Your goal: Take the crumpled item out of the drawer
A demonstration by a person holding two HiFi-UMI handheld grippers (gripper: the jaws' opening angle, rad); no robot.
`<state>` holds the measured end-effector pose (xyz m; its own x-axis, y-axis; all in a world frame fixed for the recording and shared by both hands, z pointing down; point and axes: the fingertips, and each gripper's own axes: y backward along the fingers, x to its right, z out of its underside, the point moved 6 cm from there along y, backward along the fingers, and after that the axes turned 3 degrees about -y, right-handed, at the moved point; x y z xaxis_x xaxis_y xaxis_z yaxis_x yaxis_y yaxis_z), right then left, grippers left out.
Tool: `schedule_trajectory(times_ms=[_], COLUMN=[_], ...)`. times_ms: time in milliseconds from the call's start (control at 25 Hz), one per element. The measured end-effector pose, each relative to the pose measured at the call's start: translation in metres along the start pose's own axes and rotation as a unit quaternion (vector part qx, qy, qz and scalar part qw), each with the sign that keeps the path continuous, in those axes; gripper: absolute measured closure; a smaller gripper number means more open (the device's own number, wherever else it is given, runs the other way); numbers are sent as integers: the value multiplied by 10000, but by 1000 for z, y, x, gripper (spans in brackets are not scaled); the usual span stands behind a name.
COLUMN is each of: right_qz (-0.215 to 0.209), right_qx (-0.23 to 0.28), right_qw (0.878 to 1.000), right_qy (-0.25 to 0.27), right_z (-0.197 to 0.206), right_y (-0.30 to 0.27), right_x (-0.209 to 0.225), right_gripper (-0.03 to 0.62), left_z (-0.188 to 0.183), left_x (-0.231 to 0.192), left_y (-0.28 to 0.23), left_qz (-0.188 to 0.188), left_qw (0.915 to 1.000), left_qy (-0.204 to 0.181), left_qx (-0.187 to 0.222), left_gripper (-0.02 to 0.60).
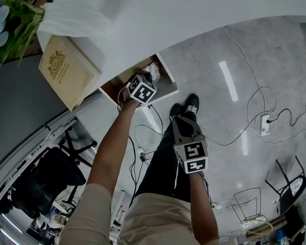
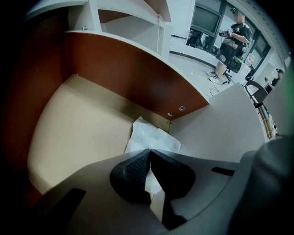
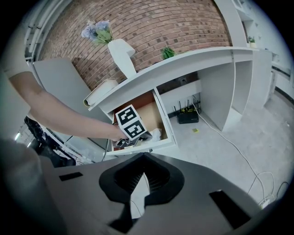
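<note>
The jaws of the left gripper (image 2: 149,153) are pinched together on the crumpled white paper (image 2: 154,137). Their ribbed tips meet on its near edge, and a strip of white shows between the pads behind them. The paper lies on the tan floor of the open drawer (image 2: 73,128), in the far right corner where the brown back wall (image 2: 119,59) meets a white wall. Most of the sheet spreads out beyond the tips and is not held.

The right gripper (image 3: 144,158) hangs well back from the drawer over the grey floor (image 3: 239,137), its jaws closed on nothing.

The hold looks shallow, on the margin of a thin sheet. A quick pull could tear it, or let it slide out and drop back into the corner. The loose part may also drag along the two walls or snag on the drawer's rim as it comes up. The desk top (image 1: 148,22) hangs over the back of the drawer, so a straight lift risks knocking the gripper's marker cube against it. Drawing toward the near side first seems safer.
</note>
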<state>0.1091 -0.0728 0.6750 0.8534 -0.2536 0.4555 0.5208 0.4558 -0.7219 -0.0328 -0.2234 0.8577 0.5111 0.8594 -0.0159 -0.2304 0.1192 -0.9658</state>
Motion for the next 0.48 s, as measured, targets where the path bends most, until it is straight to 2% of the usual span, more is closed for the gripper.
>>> schedule_trajectory(times_ms=[480], right_qz=[-12], right_qx=[-97], right_qw=[9997], right_qy=[244], right_z=[17], right_y=[10], right_x=[-5], right_gripper=[569], left_z=[-23], left_x=[6], left_y=[44], left_qz=[-168], left_qw=[9972], left_qy=[-155], left_qx=[718], left_gripper=[566])
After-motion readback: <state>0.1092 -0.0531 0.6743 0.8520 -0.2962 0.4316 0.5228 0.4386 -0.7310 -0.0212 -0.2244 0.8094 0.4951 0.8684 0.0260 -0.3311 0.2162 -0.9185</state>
